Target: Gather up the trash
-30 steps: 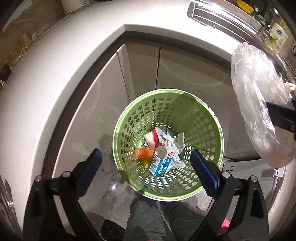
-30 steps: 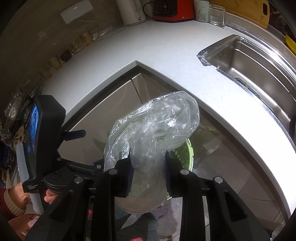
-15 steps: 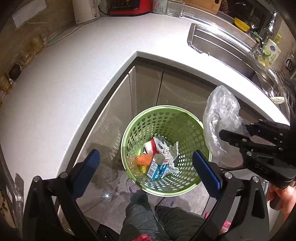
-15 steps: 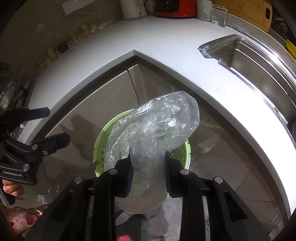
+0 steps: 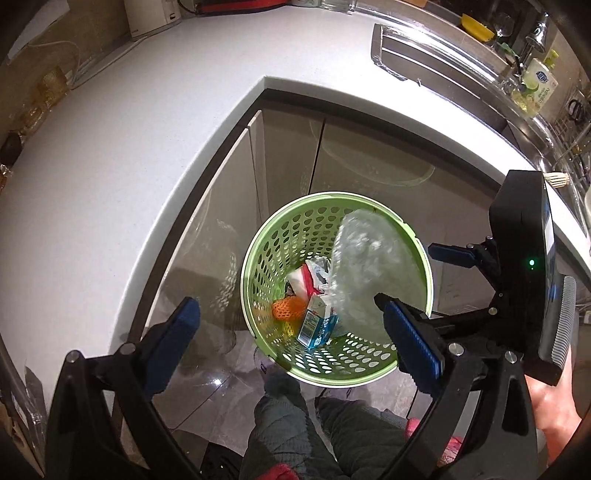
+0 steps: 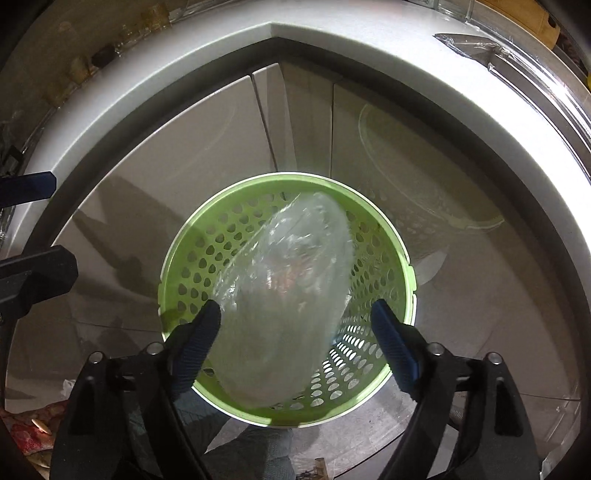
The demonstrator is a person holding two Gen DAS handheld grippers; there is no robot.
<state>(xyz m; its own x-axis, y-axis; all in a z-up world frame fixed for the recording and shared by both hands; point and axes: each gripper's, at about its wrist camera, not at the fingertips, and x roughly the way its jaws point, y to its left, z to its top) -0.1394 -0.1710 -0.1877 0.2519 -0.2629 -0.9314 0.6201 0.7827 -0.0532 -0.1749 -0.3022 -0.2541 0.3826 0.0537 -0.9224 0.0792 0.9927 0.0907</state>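
Note:
A green perforated bin (image 5: 255, 258) (image 6: 391, 251) stands on the floor below the corner of the counter. A clear plastic bag (image 5: 369, 266) (image 6: 291, 295) is blurred and falling into the bin, free of any grip. Inside the bin lie a blue milk carton (image 5: 317, 326), an orange net (image 5: 288, 308) and crumpled wrappers (image 5: 310, 277). My right gripper (image 6: 297, 347) is open above the bin, its jaws wide apart on either side of the bag. My left gripper (image 5: 291, 332) is open and empty above the bin's near rim.
The white counter (image 5: 129, 155) (image 6: 461, 74) wraps round the corner above grey cabinet doors (image 5: 288, 158). A steel sink (image 5: 443, 55) lies at the right. A kettle (image 5: 151, 14) stands at the back. The person's legs (image 5: 291, 424) are below the bin.
My right gripper has opened and let go of the plastic bag, which now drops into the bin. It has also moved in over the bin. My left gripper stays open.

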